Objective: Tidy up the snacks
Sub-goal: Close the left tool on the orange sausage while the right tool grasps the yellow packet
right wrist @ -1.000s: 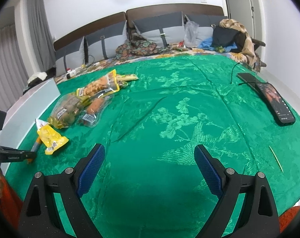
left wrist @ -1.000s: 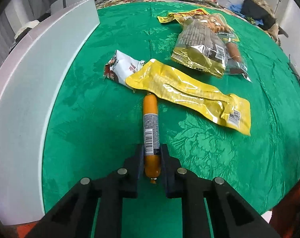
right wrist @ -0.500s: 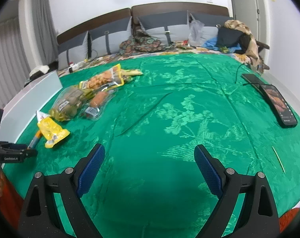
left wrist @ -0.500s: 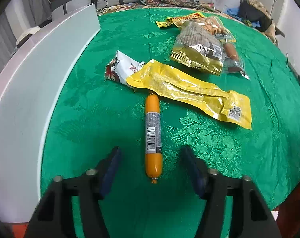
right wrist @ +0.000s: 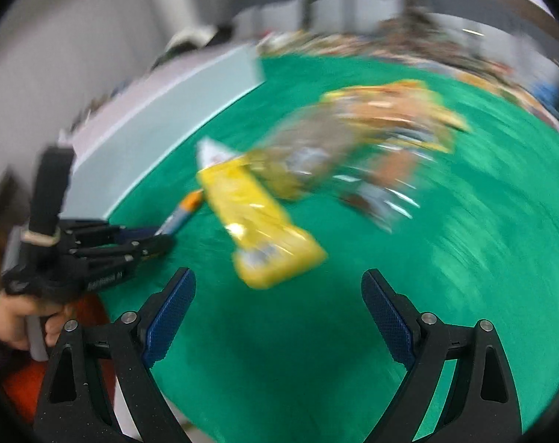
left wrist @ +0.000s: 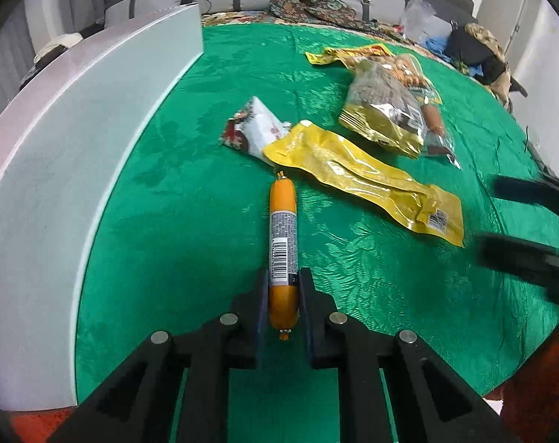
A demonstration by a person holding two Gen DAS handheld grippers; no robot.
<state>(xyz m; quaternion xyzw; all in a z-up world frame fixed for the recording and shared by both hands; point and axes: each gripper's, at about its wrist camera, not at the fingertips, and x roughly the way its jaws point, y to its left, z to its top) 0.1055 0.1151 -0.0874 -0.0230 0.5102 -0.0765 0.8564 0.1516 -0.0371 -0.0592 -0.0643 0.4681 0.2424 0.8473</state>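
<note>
Left gripper (left wrist: 283, 295) had just closed, pinching the sausage's (left wrist: 283, 236) near end on the green cloth (left wrist: 190, 199), beside the yellow pouch (left wrist: 364, 181). Right gripper (right wrist: 277, 306) gaped empty near the blurred pouch (right wrist: 257, 229).

Both grippers are black plastic with silver screw heads; the right gripper (right wrist: 278, 308) has blue textured pads (right wrist: 170, 312).

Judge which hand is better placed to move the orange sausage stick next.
Left. The left gripper is already shut on the near end of the orange sausage stick. The right gripper is open with nothing between its fingers, over bare green cloth short of the long yellow packet.
</note>
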